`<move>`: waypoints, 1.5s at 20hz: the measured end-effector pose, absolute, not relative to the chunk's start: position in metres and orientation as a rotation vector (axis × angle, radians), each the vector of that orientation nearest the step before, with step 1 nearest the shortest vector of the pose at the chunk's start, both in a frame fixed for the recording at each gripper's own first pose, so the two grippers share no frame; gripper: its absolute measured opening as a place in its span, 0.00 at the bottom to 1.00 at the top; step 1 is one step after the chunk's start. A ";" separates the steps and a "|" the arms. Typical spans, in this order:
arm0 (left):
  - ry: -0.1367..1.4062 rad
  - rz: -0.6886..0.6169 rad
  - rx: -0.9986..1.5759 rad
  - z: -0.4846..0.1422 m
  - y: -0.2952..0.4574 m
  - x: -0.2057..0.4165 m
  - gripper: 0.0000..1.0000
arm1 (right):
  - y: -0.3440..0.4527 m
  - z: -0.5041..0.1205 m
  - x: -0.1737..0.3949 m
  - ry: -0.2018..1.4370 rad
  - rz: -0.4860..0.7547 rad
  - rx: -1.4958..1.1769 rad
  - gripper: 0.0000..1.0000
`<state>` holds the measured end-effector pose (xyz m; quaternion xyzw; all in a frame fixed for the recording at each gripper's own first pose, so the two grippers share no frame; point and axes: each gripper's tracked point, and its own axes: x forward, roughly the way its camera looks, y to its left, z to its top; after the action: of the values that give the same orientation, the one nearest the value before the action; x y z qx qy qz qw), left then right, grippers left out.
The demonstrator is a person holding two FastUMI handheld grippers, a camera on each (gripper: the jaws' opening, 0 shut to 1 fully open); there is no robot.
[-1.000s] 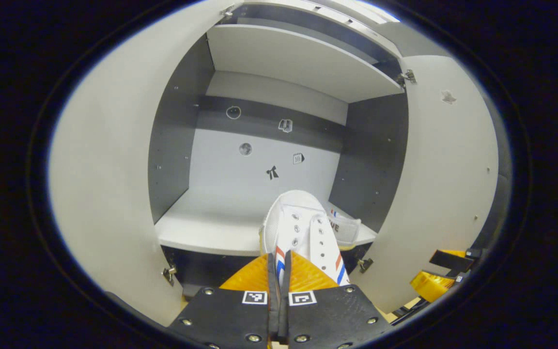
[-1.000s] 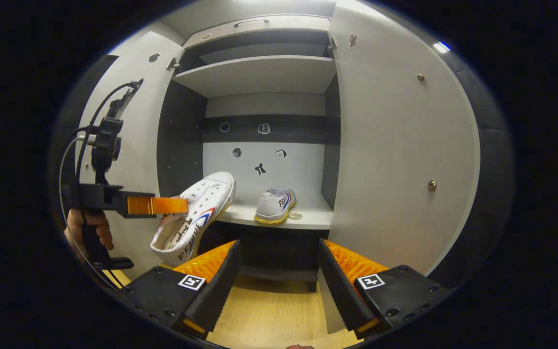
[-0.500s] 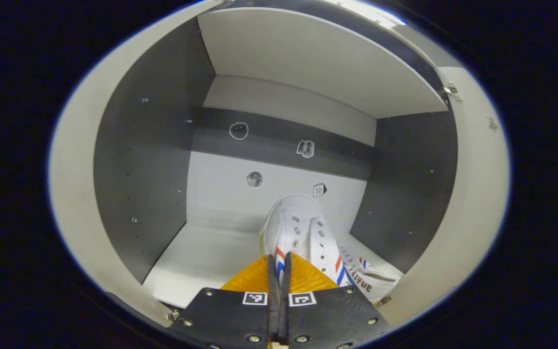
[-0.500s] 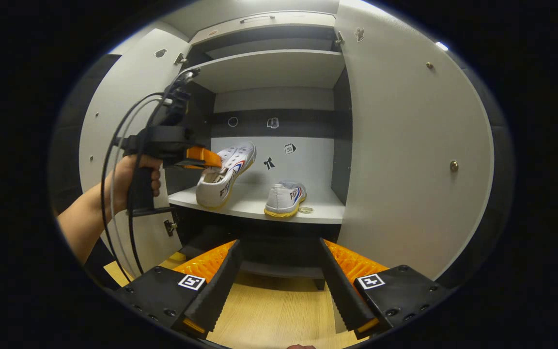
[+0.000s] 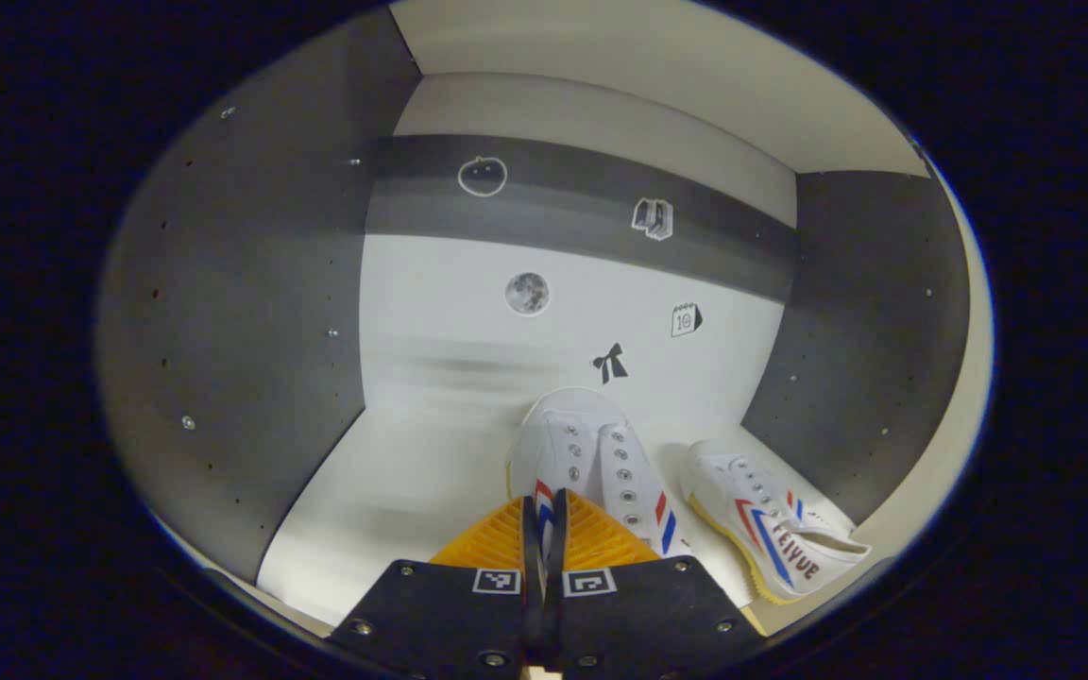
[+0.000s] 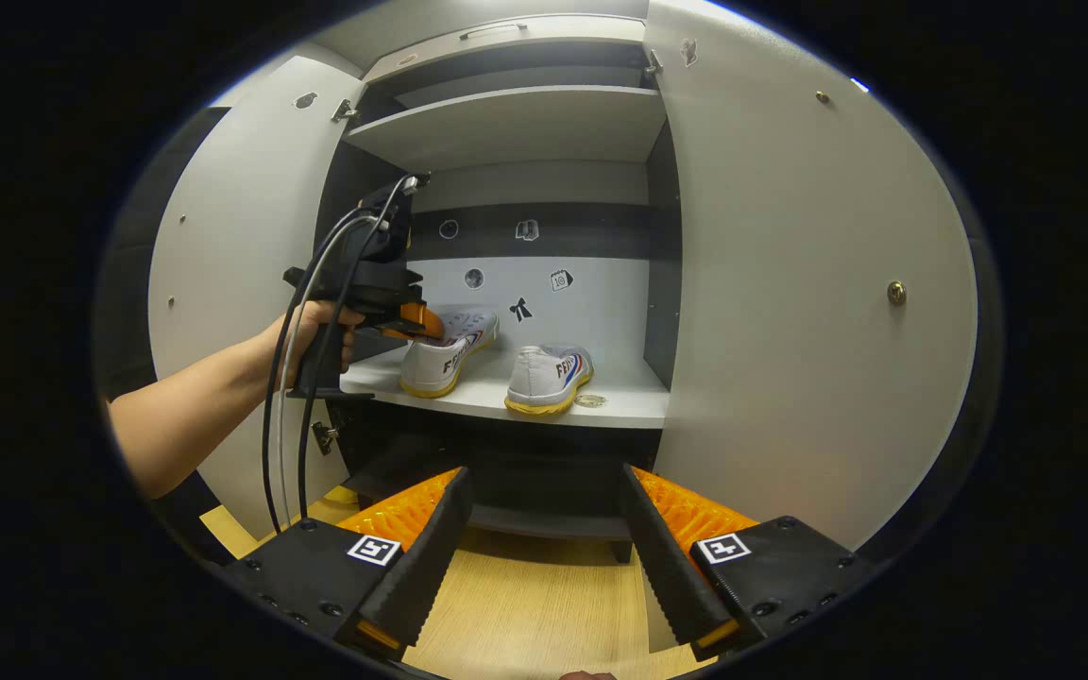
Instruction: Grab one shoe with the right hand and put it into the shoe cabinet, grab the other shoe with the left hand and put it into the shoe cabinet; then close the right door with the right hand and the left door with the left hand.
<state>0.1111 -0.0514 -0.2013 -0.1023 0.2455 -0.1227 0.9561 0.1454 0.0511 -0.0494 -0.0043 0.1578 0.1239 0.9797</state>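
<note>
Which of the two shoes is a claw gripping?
The left shoe on the shelf; the left claw pinches it. The right shoe sits free.

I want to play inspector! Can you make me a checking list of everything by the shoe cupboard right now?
Surface: pale shelf holds both shoes; wooden floor below.
Job's things: second shoe on the shelf, heel pinched; first shoe beside it, standing free. Left door and right door open.
Clutter: small round thing by the first shoe; cannot tell what.
Grippers: left tongs shut on the second shoe; right tongs open, holding nothing, outside the cupboard.
Cables: black and pale cables hang from the left tool.
Surroundings: stickers on the back wall; a hand holding the left tool.
</note>
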 end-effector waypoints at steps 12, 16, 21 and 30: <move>0.389 -0.112 -0.023 -0.176 -0.014 0.094 0.74 | 0.054 -0.031 0.148 0.272 0.251 -0.015 0.98; 0.285 -0.133 -0.068 -0.132 -0.012 0.054 0.89 | 0.060 -0.017 0.144 0.244 0.249 -0.013 0.98; 0.152 -0.167 -0.036 -0.076 -0.015 -0.019 0.88 | 0.066 0.007 0.129 0.193 0.242 -0.004 0.98; 0.031 -0.172 -0.066 -0.024 0.014 -0.137 0.88 | 0.067 0.037 0.091 0.136 0.218 0.005 0.98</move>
<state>-0.1368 0.0138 -0.0239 -0.0331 0.0156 -0.0857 0.9956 0.0914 0.0673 0.0368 0.0024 0.0677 0.1086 0.9918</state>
